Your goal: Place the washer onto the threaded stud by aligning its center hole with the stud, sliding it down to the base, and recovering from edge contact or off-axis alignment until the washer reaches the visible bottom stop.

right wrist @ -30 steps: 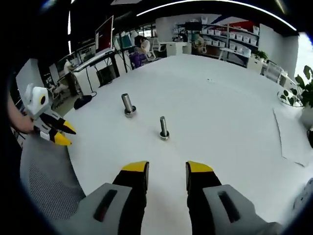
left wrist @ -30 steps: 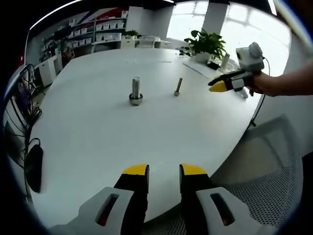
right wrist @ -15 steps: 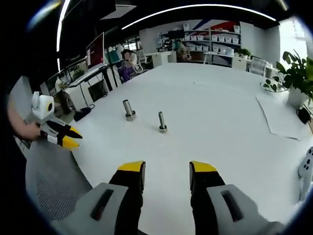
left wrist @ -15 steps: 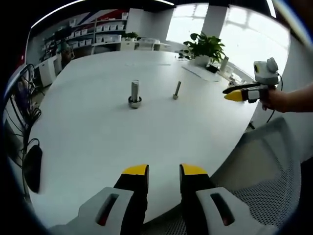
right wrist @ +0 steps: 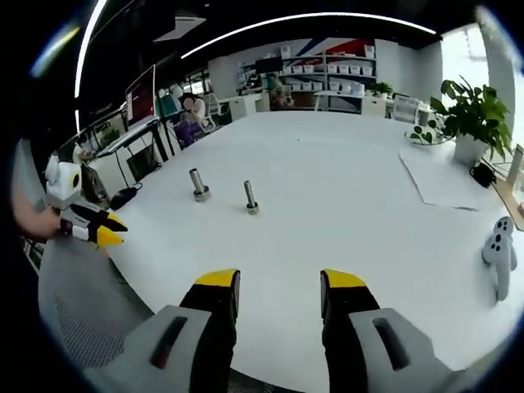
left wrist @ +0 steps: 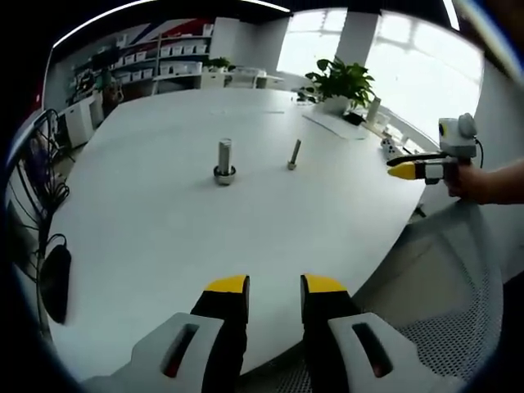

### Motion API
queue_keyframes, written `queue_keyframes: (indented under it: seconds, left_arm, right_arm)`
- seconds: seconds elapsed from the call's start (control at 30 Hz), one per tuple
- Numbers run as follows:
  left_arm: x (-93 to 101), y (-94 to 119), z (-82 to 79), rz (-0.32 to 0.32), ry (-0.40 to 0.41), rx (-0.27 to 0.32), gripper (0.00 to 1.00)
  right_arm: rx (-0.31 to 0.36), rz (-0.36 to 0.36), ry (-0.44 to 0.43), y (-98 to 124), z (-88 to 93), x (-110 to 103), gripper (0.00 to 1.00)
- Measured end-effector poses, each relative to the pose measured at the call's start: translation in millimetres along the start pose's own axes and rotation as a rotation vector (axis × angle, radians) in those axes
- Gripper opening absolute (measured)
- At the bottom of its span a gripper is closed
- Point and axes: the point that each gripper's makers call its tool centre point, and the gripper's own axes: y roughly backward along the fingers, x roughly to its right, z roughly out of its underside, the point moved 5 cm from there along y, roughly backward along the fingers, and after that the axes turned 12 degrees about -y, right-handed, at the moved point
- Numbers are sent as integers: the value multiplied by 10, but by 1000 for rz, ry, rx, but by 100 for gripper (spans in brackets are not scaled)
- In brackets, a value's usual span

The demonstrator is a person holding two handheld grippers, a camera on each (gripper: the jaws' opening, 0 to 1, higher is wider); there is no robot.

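So we've got a big white oval surface (left wrist: 164,237) with two bits of hardware standing upright near its middle, a little apart from each other. The thicker silver threaded stud (left wrist: 224,160) sits on a wider ring at its base, which might be the washer, but it's too small for us to tell. The thinner silver bolt (left wrist: 293,155) stands off to its right in the left gripper view; in the right gripper view the thick one (right wrist: 197,184) is on the left and the thin one (right wrist: 250,197) just right of it.

Our left gripper (left wrist: 275,285), black with yellow tips, hangs over the near edge of the surface with its jaws parted and nothing between them. It pops up in the right gripper view too (right wrist: 105,230), held off the edge above a grey mesh chair (right wrist: 74,311). Our right gripper (right wrist: 279,280) is the same deal, jaws spread and holding nothing. From the left gripper view we see it (left wrist: 407,170) side-on out past the far right edge, well away from the stud.

A potted green plant (left wrist: 342,80) and a white handheld controller (right wrist: 498,254) sit out near the surface's edge.
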Motion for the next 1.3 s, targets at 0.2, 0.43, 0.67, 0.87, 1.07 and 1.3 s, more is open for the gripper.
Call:
queue_keyframes:
  seconds: [0.2, 0.43, 0.67, 0.87, 1.07, 1.3]
  left_arm:
    - [-10, 15, -13, -13, -7, 10, 23]
    - [-26, 21, -22, -25, -12, 16, 22]
    - [-34, 15, -8, -37, -24, 0, 22]
    - [-84, 26, -6, -63, -1, 0, 23]
    - [-106, 38, -21, -85, -8, 1, 23]
    - [-159, 45, 6, -111, 22, -7, 23]
  right_arm:
    - [-34, -4, 117, -38, 84, -98, 43]
    - [-29, 7, 112, -15, 77, -74, 43]
    - [-19, 11, 81, 9, 125, -28, 42]
    - [-40, -22, 105, -22, 164, -92, 41]
    - [-48, -23, 89, -29, 176, -65, 41]
    - [-48, -27, 71, -34, 182, -67, 41]
